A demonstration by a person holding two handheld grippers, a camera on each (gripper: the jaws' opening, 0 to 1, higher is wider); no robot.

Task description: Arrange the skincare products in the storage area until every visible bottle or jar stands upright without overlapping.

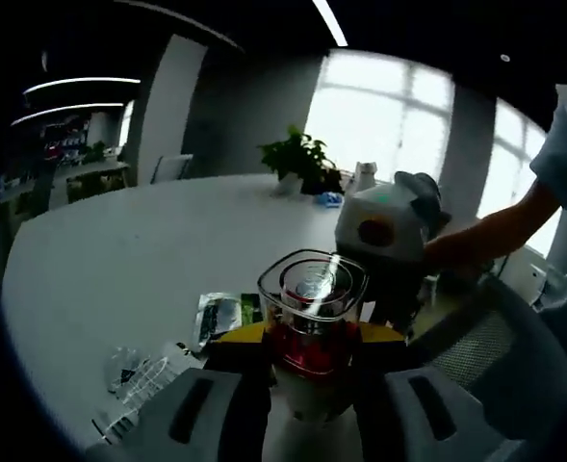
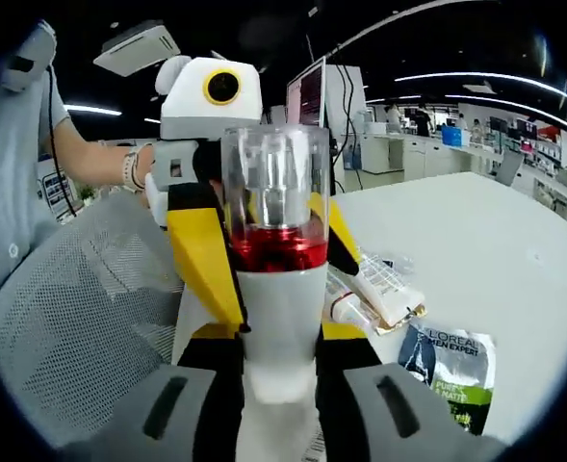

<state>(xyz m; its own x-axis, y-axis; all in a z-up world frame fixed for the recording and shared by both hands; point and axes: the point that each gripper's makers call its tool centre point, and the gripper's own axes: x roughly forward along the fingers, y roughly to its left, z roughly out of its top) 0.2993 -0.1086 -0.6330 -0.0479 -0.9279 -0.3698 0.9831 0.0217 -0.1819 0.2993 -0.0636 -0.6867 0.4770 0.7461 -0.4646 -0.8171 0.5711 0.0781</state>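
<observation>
I can't see the base of the clear-capped white bottle with the red band; my jaws hide it. The green-and-grey printed sachet carries small print I can't read; the potted green plant is blurred.

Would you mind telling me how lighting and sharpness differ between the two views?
Left gripper view: dim, backlit by blown-out windows, the bottle soft. Right gripper view: brighter and sharper, the sachet print legible, edges bowed by the fisheye.
</observation>
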